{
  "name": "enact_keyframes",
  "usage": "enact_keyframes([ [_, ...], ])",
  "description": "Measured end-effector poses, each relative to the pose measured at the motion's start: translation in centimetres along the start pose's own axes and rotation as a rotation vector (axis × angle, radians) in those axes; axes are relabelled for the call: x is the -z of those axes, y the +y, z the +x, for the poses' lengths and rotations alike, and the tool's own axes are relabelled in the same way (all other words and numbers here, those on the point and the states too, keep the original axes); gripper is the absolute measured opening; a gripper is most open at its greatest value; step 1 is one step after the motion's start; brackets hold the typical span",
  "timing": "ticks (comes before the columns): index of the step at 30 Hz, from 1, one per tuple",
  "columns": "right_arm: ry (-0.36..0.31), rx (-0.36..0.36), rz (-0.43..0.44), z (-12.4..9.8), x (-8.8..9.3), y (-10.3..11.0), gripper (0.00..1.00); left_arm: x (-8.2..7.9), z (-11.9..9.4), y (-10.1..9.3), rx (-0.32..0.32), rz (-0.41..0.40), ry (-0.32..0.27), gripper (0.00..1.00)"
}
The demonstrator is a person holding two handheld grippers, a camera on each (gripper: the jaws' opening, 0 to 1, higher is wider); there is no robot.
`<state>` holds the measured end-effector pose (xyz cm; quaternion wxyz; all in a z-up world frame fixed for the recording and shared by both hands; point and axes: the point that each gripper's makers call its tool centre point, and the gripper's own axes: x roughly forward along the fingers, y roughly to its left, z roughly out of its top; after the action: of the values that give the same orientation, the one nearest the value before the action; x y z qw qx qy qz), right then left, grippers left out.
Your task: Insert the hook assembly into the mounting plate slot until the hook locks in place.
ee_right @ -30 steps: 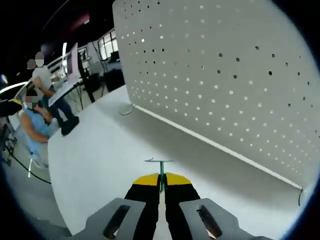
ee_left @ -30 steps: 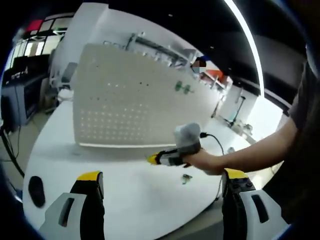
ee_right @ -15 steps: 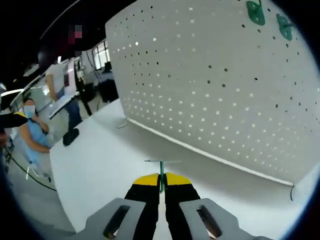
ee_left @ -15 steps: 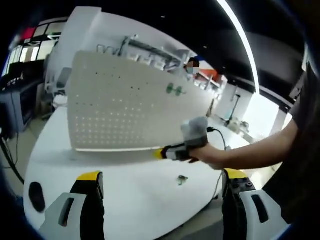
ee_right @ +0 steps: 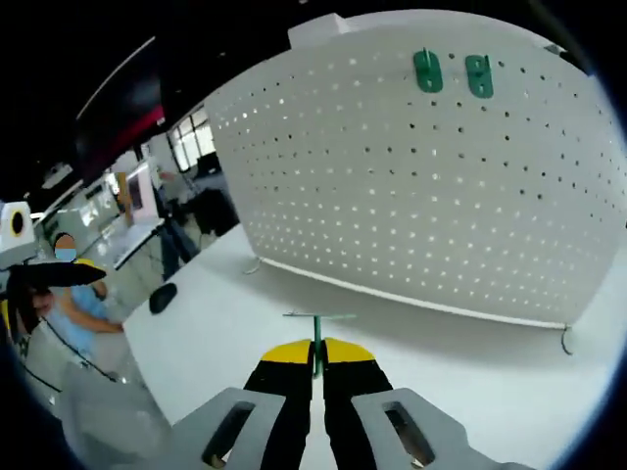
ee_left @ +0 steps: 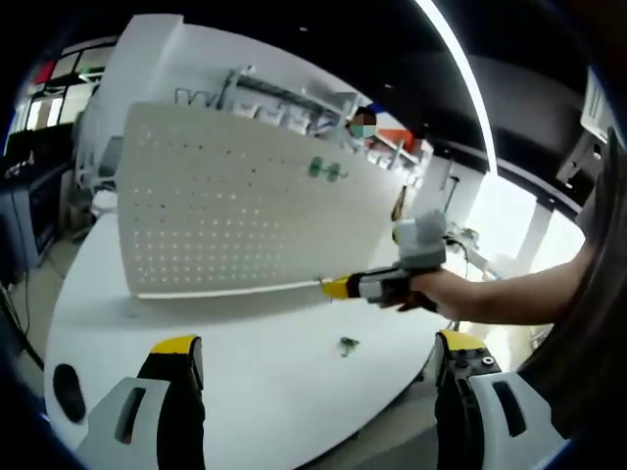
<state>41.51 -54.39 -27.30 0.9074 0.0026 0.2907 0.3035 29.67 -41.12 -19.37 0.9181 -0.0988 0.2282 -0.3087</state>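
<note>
The white pegboard (ee_left: 225, 211) stands upright on the table, with two green hooks (ee_left: 323, 168) set near its top right. In the right gripper view the pegboard (ee_right: 392, 196) faces me, and the same hooks (ee_right: 428, 70) (ee_right: 479, 74) sit high on it. My right gripper (ee_right: 316, 351) is shut on a thin green hook (ee_right: 316, 323), held above the table some way short of the board. In the left gripper view a hand holds the right gripper (ee_left: 338, 287) near the board's lower right corner. Another green hook (ee_left: 346, 345) lies on the table. My left gripper (ee_left: 318, 343) hangs open.
The round white table (ee_left: 245, 392) ends close to the left gripper's jaws. A black oval object (ee_left: 64, 392) lies near the table's left edge and also appears as a dark oval (ee_right: 163, 297). A seated person (ee_right: 73, 308) is beyond the table. A cable (ee_right: 566, 338) hangs at the board's corner.
The right gripper, hook still held, has drawn back from the board and shifted right in the left gripper view. The board's two mounted hooks have come fully into the right gripper view.
</note>
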Motion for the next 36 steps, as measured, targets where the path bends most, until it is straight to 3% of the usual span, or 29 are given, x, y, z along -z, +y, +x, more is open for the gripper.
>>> enact_keyframes([
  [9,-0.018,-0.059,0.03,-3.2,0.5,2.7,0.01,0.2,0.3,-0.7,0.032,0.016,0.017,1.0],
  [14,-0.052,-0.136,0.129,-4.6,-0.2,4.7,0.01,-0.3,0.6,-0.8,0.038,0.016,0.007,0.98],
  [17,-0.058,-0.148,0.107,-5.1,-0.2,5.1,0.01,-0.8,0.9,-0.8,0.049,0.018,-0.004,0.97],
  [23,-0.081,-0.233,0.22,-5.9,-0.9,6.9,0.01,-1.8,1.7,-1.2,0.08,0.027,-0.015,0.95],
  [25,-0.084,-0.266,0.289,-6.2,-1.1,7.4,0.01,-2.0,2.0,-1.5,0.1,0.035,-0.015,0.91],
  [28,-0.082,-0.291,0.288,-6.5,-1.2,7.8,0.01,-2.1,2.5,-2.2,0.139,0.037,-0.015,0.83],
  [32,-0.076,-0.357,0.344,-7.1,-1.4,9.2,0.01,-2.6,3.1,-2.7,0.162,0.014,-0.031,0.82],
  [36,-0.052,-0.417,0.365,-7.6,-1.4,10.4,0.01,-2.8,3.3,-3.3,0.208,0.017,-0.04,0.69],
])
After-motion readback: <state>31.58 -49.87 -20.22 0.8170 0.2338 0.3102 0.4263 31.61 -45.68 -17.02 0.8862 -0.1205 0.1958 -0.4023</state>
